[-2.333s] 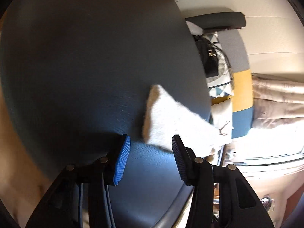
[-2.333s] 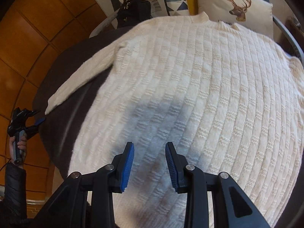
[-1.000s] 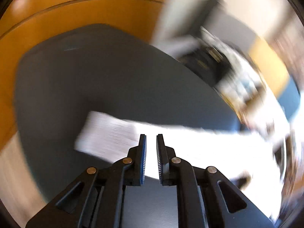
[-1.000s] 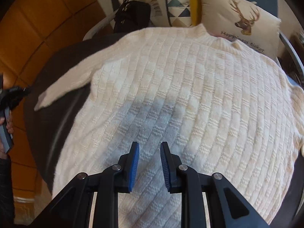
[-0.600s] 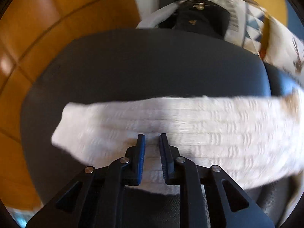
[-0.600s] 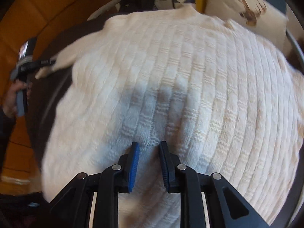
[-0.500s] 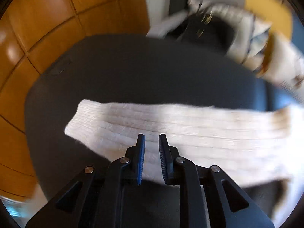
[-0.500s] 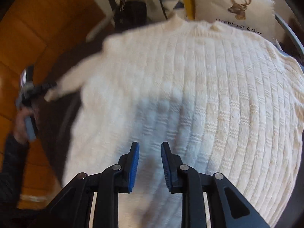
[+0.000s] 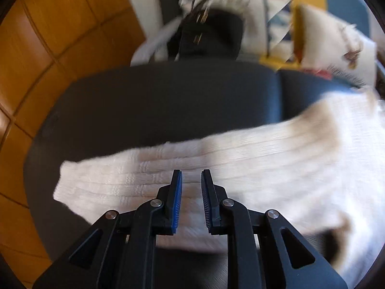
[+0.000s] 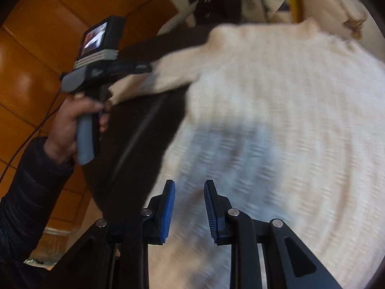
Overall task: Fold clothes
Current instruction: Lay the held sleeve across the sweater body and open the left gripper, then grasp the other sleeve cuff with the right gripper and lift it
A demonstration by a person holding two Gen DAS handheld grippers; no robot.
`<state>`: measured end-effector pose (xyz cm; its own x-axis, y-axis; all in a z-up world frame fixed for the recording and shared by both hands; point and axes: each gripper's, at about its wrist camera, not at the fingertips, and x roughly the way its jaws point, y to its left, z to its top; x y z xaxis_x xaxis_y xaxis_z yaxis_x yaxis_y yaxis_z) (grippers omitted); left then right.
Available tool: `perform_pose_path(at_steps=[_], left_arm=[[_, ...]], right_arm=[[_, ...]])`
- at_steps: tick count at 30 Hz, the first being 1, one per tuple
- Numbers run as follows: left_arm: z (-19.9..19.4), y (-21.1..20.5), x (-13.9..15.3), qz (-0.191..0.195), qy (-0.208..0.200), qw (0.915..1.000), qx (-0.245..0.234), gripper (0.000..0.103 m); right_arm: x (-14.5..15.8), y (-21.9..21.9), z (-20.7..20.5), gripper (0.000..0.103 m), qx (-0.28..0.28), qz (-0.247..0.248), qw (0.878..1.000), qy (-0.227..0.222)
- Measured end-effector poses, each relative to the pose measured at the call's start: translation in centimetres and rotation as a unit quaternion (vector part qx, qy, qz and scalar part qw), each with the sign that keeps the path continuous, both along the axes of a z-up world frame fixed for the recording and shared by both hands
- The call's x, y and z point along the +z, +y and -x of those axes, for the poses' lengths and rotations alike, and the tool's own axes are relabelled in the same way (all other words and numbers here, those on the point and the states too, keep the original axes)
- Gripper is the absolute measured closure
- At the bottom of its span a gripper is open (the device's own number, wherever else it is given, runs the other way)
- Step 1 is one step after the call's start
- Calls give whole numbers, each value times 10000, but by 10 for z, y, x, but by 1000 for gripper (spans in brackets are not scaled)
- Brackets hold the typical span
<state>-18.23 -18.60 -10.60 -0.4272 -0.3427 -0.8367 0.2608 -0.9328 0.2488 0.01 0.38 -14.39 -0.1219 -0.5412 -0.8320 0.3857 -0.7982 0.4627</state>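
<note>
A dark round tabletop (image 9: 149, 101) stands on an orange-brown tiled floor (image 9: 55, 31). Beyond its far edge a black bag (image 9: 211, 36) sits beside a cushion with a triangle pattern (image 9: 276, 31), with a pale cushion (image 9: 336, 41) further right, all blurred

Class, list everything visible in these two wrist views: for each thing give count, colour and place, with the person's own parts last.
sweater: one, cream knit, spread over the dark surface
sleeve: one, cream, under the left gripper
dark surface: one, black
bag: one, black, behind the surface
cushions: two, white and patterned, far side
floor: orange tiles
left gripper: black, blue pads, slightly open
right gripper: black, blue pads, slightly open
left hand: one, holding the left gripper's handle
</note>
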Motion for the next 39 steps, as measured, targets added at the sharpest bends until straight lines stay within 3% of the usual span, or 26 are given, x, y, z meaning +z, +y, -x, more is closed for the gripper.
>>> perform_pose_path(at_steps=[2, 4, 7, 10, 13, 17, 19, 21, 23, 25, 27, 28, 31, 32, 34, 37, 38, 39], left_arm=[[5, -2, -4, 432, 213, 9988, -128, 77], [11, -2, -8, 779, 273, 9964, -207, 77], [19, -3, -6, 880, 255, 9955, -240, 77], [13, -21, 6, 281, 345, 9990, -47, 77], [-23, -22, 41, -355, 901, 9953, 15, 77], [-96, 30, 68, -1392, 1350, 9785, -699, 77], [-132, 69, 65, -1811, 1352, 9674, -1143, 77], [-157, 106, 55, -2055, 1146, 9593, -1559, 77], [-167, 147, 27, -1865, 617, 9615, -1919, 77], [-171, 177, -1, -1703, 97, 9620, -2134, 77], [-175, 190, -5, -1327, 119, 9664, -2198, 76], [-177, 197, -6, -1125, 152, 9682, -2230, 76], [-173, 186, 4, -1625, 130, 9671, -1954, 76], [-172, 184, 4, -1685, 97, 9675, -1882, 76], [-167, 183, 4, -1749, 42, 9686, -1767, 76], [-160, 186, 0, -1807, -9, 9692, -1673, 76], [-160, 188, -1, -1819, -6, 9692, -1658, 76], [-159, 192, -2, -1831, -29, 9687, -1676, 76]], right_arm=[[-7, -15, 7, 78, 68, 225, 9997, -13], [-11, -21, 13, 78, -18, 479, 9988, -54], [-10, -19, 17, 78, -78, 784, 9964, -319], [12, 20, 2, 78, -466, 892, 9948, -134], [35, 72, -27, 78, -808, 145, 9961, 313], [34, 160, -64, 78, -1790, -680, 9813, 201], [14, 194, -84, 78, -2120, -1101, 9709, -185], [10, 217, -102, 79, -2328, -618, 9698, -389], [13, 240, -118, 79, -2584, 40, 9646, -530], [24, 292, -136, 78, -3306, 930, 9381, -450], [34, 344, -154, 75, -3982, 1807, 8986, -364], [38, 373, -164, 75, -4353, 2193, 8726, -303], [32, 470, -208, 69, -5756, 2730, 7708, -70], [28, 494, -219, 66, -6110, 2672, 7451, -60], [22, 536, -228, 66, -6534, 2544, 7130, -2], [3, 577, -210, 66, -6335, 3929, 6662, -224], [0, 582, -198, 65, -6259, 4210, 6560, -266], [2, 589, -186, 65, -6260, 4109, 6618, -372]])
